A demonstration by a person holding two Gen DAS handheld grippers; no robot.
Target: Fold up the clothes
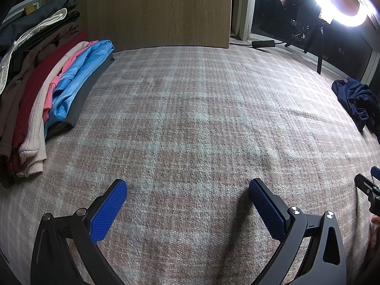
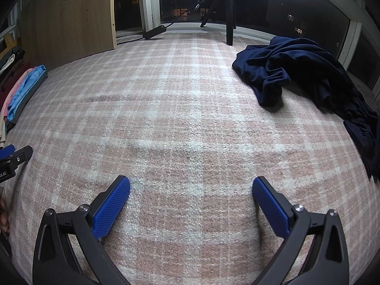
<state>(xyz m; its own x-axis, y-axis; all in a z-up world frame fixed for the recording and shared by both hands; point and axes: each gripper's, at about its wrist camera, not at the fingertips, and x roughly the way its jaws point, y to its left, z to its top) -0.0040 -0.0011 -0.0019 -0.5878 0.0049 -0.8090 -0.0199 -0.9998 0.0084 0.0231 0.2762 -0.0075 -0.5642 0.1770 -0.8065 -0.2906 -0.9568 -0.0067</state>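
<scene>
Pink-and-white plaid blanket (image 2: 190,118) covers the whole work surface, bare in the middle. Left gripper (image 1: 190,190) hovers low over it, jaws wide apart, nothing btwn the blue pads (image 1: 106,213). Right gripper (image 2: 191,187) likewise: jaws spread, empty, just above the cloth. Navy garment (image 2: 308,76) lies crumpled, unfolded, far right of the blanket, well apart from both grippers; in the left wrist view only its edge shows at the right. Stack of folded clothes (image 1: 47,83) sits along the far left edge w/ blue, pink, cream, red and brown layers, next to a wooden panel (image 1: 154,9). Ring light (image 1: 339,4) glares at top right on a tripod (image 2: 228,11) by the dark window.
</scene>
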